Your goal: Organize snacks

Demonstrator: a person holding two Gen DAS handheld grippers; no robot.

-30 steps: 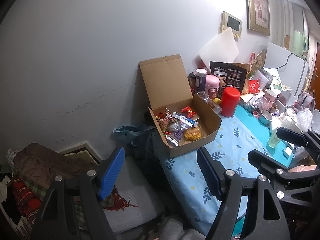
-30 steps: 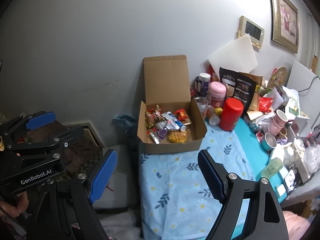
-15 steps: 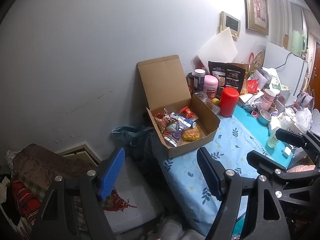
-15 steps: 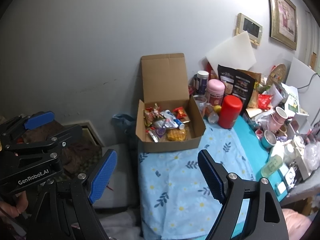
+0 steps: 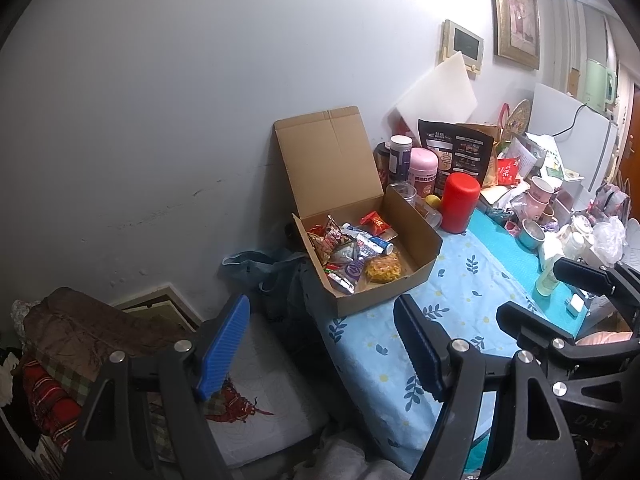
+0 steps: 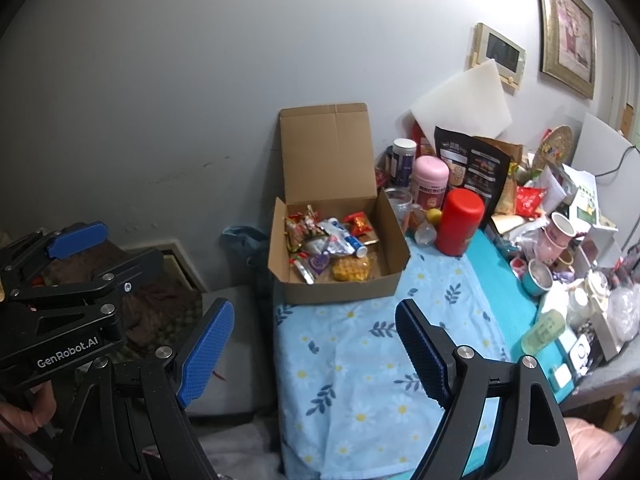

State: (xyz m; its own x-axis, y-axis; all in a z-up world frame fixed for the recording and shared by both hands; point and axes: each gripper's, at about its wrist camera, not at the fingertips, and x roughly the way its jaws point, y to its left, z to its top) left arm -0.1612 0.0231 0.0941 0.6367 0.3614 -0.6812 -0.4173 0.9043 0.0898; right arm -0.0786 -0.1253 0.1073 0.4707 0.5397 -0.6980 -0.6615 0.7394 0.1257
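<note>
Both the left claw (image 5: 320,348) and right claw (image 6: 310,352) gape wide and empty, well short of the snacks (image 6: 328,246) in the cardboard box (image 6: 340,284) at the counter's (image 6: 360,380) far-left corner: light, crinkly, slippery packets best pinched by an edge.

Place: a lived-in room of a home
Walls: plain grey-white wall with a gilt-framed picture (image 6: 567,26) and a small framed panel (image 6: 499,54)
Table: a floral blue cloth (image 6: 360,360) covers it; jars, a red canister (image 6: 458,222), a pink canister (image 6: 430,182), mugs and food bags crowd its far side
Snacks: an open cardboard box (image 6: 332,280) of wrapped snacks stands on the cloth
Appliances: a white fridge (image 5: 568,128) with a green kettle (image 5: 598,80) on top
Floor side: folded blankets and clothes (image 5: 72,344) piled by the wall
</note>
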